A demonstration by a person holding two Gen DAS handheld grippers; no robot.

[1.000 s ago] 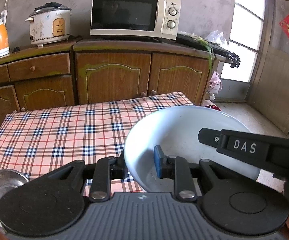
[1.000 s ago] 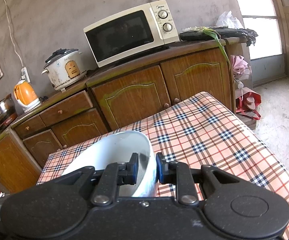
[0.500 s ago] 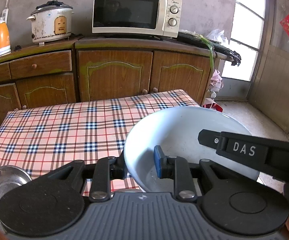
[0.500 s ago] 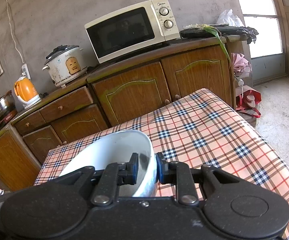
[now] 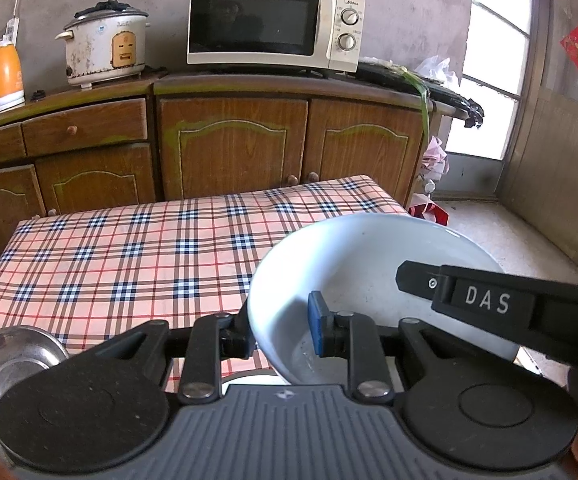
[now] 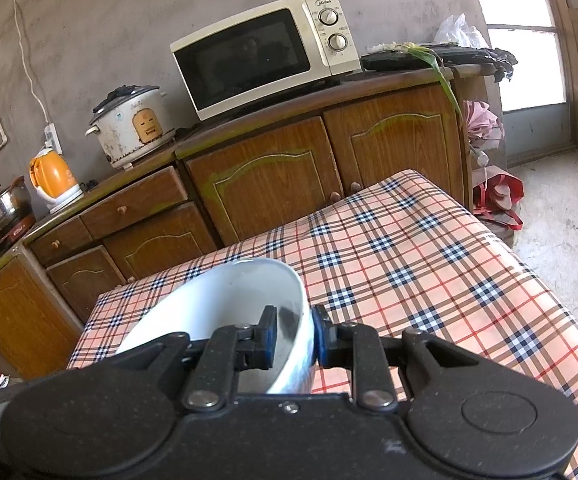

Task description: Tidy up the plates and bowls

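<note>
Presently both grippers hold one white bowl (image 5: pixel 369 264) above the near part of the checked tablecloth (image 5: pixel 129 256). The left gripper (image 5: pixel 279 332) is clamped on the bowl's left wall, one finger outside it and the blue-padded finger inside. The right gripper (image 6: pixel 293 338) pinches the opposite wall, again with one pad inside and one outside; its black body, marked DAS, crosses the bowl's right side in the left wrist view. The bowl sits tilted and looks empty. A steel bowl (image 5: pixel 13 356) rests at the table's near left corner, partly hidden by the left gripper's body. Behind the table stands a wooden cabinet (image 5: pixel 233 148) carrying a microwave (image 5: pixel 273 22), a rice cooker (image 5: pixel 105 46) and an orange kettle (image 5: pixel 1 76).
</note>
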